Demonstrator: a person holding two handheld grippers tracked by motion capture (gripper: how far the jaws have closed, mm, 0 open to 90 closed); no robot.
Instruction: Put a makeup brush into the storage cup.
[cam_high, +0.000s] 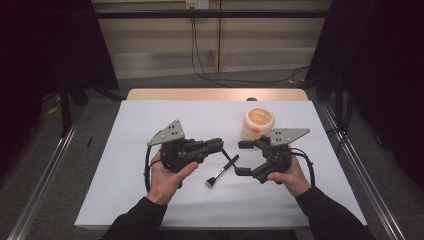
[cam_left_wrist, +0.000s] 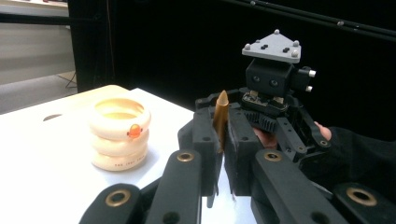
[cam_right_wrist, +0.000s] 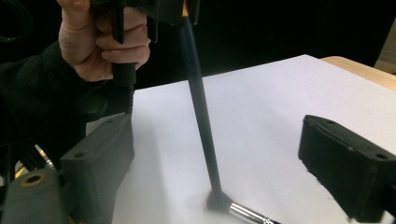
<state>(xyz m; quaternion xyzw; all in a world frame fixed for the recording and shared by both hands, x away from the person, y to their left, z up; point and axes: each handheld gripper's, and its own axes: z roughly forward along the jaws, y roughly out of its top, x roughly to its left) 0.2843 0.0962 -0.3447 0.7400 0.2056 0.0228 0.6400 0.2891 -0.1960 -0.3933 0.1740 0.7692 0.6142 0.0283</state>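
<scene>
- Table (cam_high: 150, 200), white-topped, carries everything; its right part is where a dropped tool would roll toward the holder.
- Stacked cream ring holder (cam_high: 258, 123) stands upright just beyond your right gripper (cam_high: 243, 157); a wide swing of that hand could knock it over.
- Your left gripper (cam_high: 218, 145) has its jaws clenched on the gold tip of the makeup brush (cam_high: 223, 169), seen squeezed between them in the left gripper view.
- Your right gripper's jaws stand spread wide to either side of the brush, gripping nothing.
- The brush hangs tilted from the left jaws, its bristle end resting on the table between your two grippers.
- Risk, as I judge it: the grip sits at the very end, so the brush may pivot or slip out if you lift fast.
</scene>
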